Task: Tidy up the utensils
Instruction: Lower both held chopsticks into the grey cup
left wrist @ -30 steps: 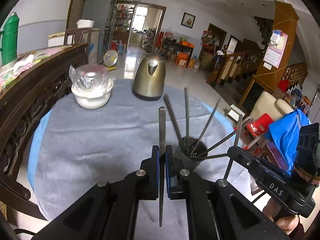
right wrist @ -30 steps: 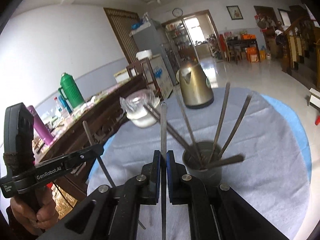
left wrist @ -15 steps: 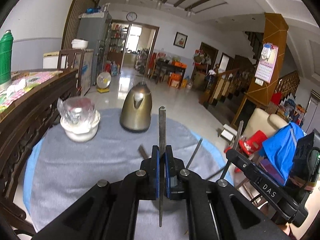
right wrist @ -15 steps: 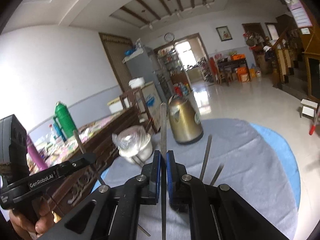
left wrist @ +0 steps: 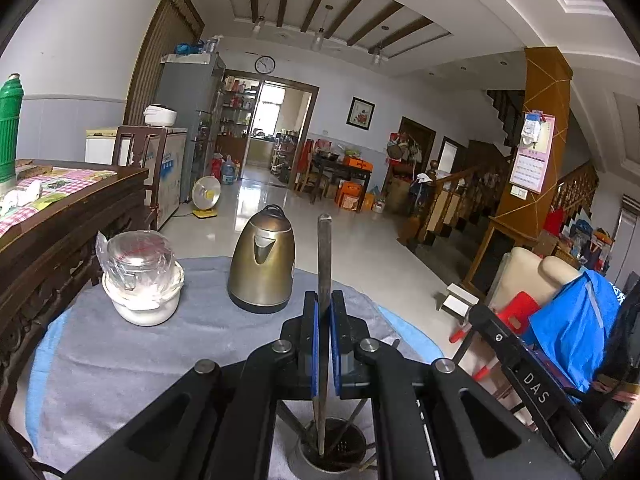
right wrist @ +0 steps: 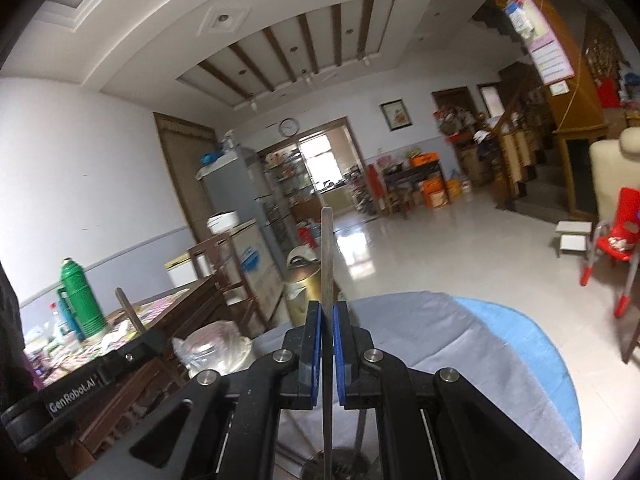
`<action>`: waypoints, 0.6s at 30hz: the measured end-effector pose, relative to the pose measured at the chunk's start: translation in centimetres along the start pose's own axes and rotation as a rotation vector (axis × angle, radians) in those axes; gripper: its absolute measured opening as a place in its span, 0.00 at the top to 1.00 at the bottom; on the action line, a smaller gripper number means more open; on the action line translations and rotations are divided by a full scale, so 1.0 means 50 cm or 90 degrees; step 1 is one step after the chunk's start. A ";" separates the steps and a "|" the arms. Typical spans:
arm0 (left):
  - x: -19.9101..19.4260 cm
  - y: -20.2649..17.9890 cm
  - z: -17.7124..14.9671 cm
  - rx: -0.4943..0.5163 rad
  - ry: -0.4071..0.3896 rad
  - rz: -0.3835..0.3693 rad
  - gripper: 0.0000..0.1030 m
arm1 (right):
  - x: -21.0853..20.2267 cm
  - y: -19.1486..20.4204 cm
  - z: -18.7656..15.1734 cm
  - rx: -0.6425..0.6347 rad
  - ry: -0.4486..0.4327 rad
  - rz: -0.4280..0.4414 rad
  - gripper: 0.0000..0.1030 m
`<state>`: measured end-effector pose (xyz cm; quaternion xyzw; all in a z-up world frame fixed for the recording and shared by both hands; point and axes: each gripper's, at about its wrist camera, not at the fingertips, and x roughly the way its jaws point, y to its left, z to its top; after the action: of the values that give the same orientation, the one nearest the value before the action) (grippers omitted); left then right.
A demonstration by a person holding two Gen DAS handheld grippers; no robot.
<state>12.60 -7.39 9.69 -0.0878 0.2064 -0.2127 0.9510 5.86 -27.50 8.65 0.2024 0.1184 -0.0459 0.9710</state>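
My left gripper (left wrist: 324, 300) is shut on a flat metal chopstick (left wrist: 324, 256) that stands upright between the blue pads. Its lower end shows against the mouth of the metal utensil holder (left wrist: 334, 454), which sits under the jaws with several more chopsticks in it. My right gripper (right wrist: 328, 312) is shut on a second metal chopstick (right wrist: 327, 256), also upright. Below it, the holder (right wrist: 340, 462) is just visible at the bottom edge. Whether either tip is inside the holder is hidden. In each wrist view the other gripper appears at the side.
A grey cloth (left wrist: 120, 360) covers the round table. On it stand a brass-coloured kettle (left wrist: 262, 264) and a white bowl under a plastic-wrapped glass (left wrist: 140, 280). A dark wooden sideboard (left wrist: 60, 232) with a green thermos (left wrist: 9, 128) runs along the left. Beyond the right edge is a red chair (right wrist: 616, 236).
Both grippers have risen and tipped upward, each still holding its chopstick. The holder has slid from ahead of the jaws to beneath them at the bottom edge.
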 end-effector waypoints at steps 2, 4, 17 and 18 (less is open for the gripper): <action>0.010 0.001 -0.008 -0.005 0.001 0.003 0.95 | 0.000 0.005 -0.005 -0.006 -0.009 -0.016 0.94; 0.019 0.002 -0.017 -0.004 0.003 0.006 0.95 | 0.003 0.007 -0.010 -0.013 -0.014 -0.027 0.94; 0.031 0.005 -0.052 0.002 0.024 0.009 0.94 | 0.031 0.026 -0.043 -0.040 0.018 -0.044 0.94; 0.031 0.003 -0.054 0.002 0.026 0.010 0.95 | 0.029 0.025 -0.050 -0.044 0.022 -0.044 0.94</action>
<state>12.75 -8.14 6.65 -0.0802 0.2261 -0.2075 0.9484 6.89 -25.44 6.55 0.1655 0.1432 -0.0718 0.9731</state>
